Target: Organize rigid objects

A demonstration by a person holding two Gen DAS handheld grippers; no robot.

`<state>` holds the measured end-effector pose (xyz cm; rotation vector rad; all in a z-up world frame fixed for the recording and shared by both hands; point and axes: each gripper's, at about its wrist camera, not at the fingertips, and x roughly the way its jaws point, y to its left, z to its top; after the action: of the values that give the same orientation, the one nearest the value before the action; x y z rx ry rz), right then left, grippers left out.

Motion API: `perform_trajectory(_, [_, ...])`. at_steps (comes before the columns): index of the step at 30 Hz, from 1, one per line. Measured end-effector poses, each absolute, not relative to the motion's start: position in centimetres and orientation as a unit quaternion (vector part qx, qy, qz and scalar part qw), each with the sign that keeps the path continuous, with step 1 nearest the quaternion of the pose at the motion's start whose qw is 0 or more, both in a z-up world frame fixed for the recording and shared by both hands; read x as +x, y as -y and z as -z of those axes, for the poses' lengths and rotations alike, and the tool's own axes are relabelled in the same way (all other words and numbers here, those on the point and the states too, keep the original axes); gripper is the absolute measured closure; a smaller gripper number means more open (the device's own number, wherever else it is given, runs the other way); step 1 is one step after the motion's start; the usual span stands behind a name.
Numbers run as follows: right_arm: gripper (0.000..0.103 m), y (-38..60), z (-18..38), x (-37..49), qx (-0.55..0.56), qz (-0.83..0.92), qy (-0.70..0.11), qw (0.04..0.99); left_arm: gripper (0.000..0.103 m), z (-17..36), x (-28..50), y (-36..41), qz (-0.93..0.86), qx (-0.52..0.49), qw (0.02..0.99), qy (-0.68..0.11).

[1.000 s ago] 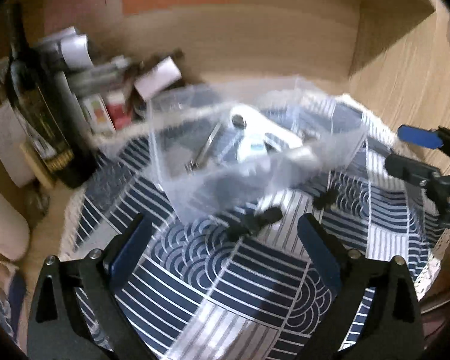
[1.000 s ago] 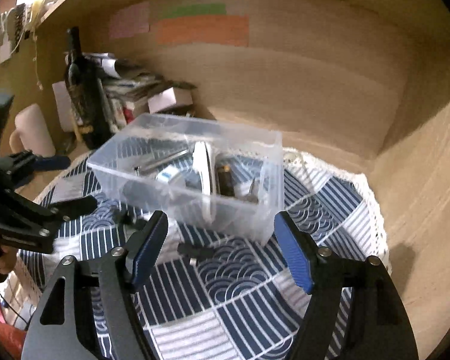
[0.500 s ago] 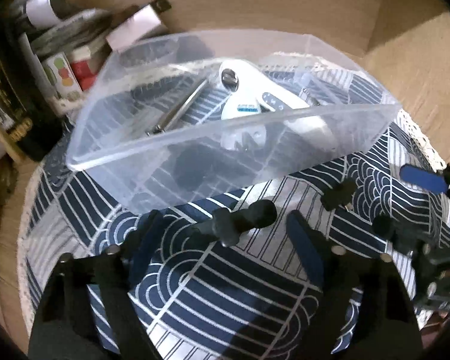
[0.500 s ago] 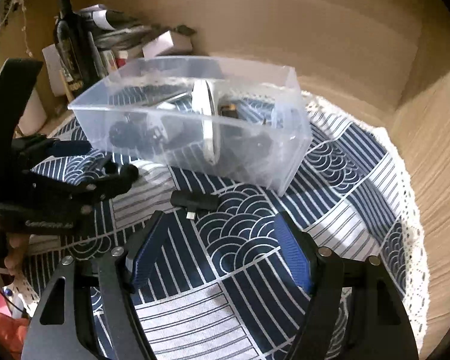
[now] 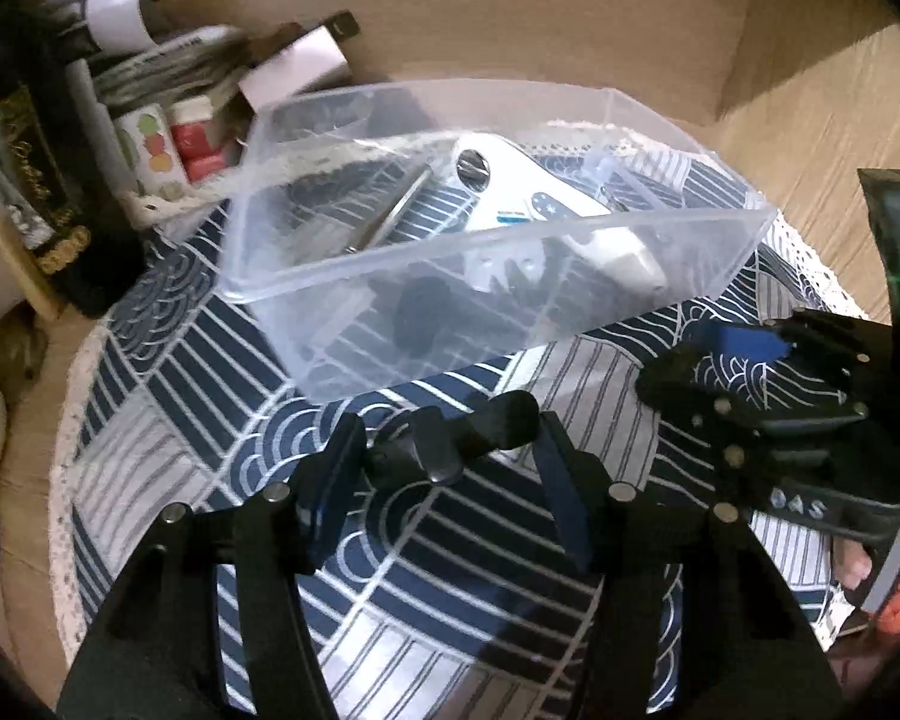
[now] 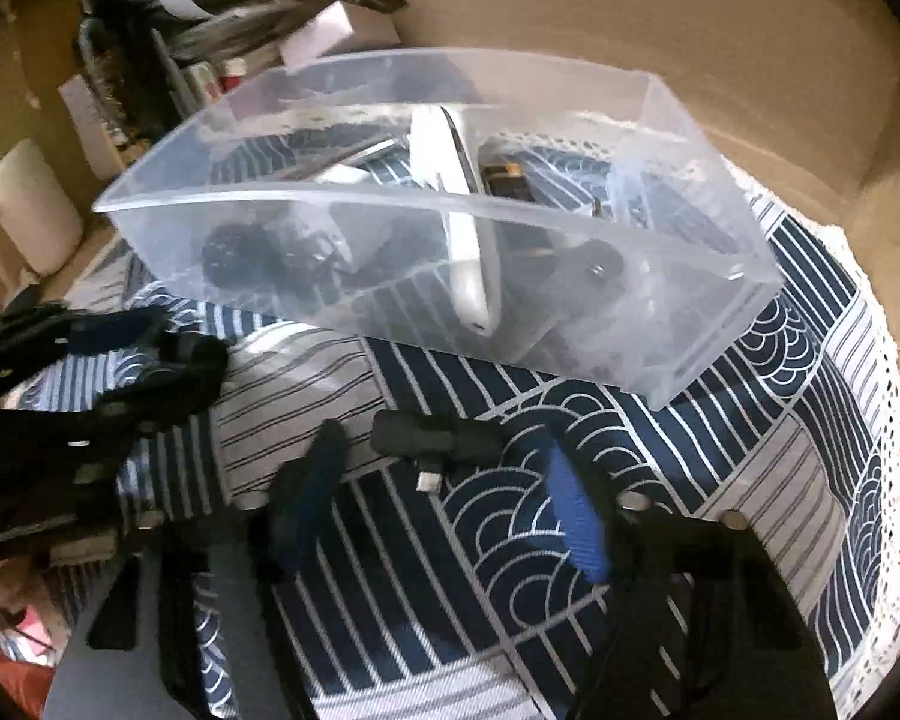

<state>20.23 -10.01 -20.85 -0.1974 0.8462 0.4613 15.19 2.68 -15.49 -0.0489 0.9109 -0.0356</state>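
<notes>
On the blue patterned cloth (image 5: 150, 414), one clear bin (image 5: 498, 276) sits mid-cloth. Left claw (image 5: 450, 450) straddles, unclenched, one black clip-like gadget (image 5: 450, 444); only the right view shows right claw (image 6: 444, 480), released, around one black adapter (image 6: 438, 441).

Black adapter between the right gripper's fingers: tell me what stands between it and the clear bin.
Nothing visible does. The black adapter lies on the cloth just ahead of the open right gripper, and only bare cloth separates it from the clear bin.

Dim warm indoor light, both views. Heavy fisheye bend and black vignette at edges. Right wrist view was motion-smeared; gripper fingers (image 6: 324, 480) soft. Glare washed out the clear bin (image 5: 576, 240) walls.
</notes>
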Motion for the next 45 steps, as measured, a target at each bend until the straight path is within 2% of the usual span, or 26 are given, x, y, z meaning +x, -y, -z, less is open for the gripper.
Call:
perform_trajectory(1, [0.061,10.0,20.8,20.1,-0.098,-0.220,-0.404,0.883,0.046,15.2,14.9,-2.8,0.019,-0.024,0.899,-0.437])
perform_trajectory(9, [0.061,11.3,18.6,18.1,-0.084,-0.225,-0.374,0.896,0.046,12.1,13.3,-3.1,0.034,-0.030,0.917,-0.397])
perform_trajectory(19, [0.061,12.5,11.9,15.6,-0.064,-0.220,-0.275,0.934,0.046,6.3,12.8,-3.2,0.034,-0.027,0.948,-0.314])
perform_trajectory(27, [0.061,12.4,8.3,16.2,-0.050,-0.213,-0.221,0.951,0.046,3.6,14.4,-4.2,0.024,-0.040,0.958,-0.281])
perform_trajectory(35, [0.061,11.6,8.2,19.1,-0.046,-0.198,-0.228,0.952,0.046,4.5,17.0,-4.1,0.024,-0.044,0.957,-0.285])
perform_trajectory(45, [0.061,10.4,12.7,23.7,-0.047,-0.190,-0.299,0.934,0.046,9.1,21.5,-4.1,0.033,-0.055,0.929,-0.363])
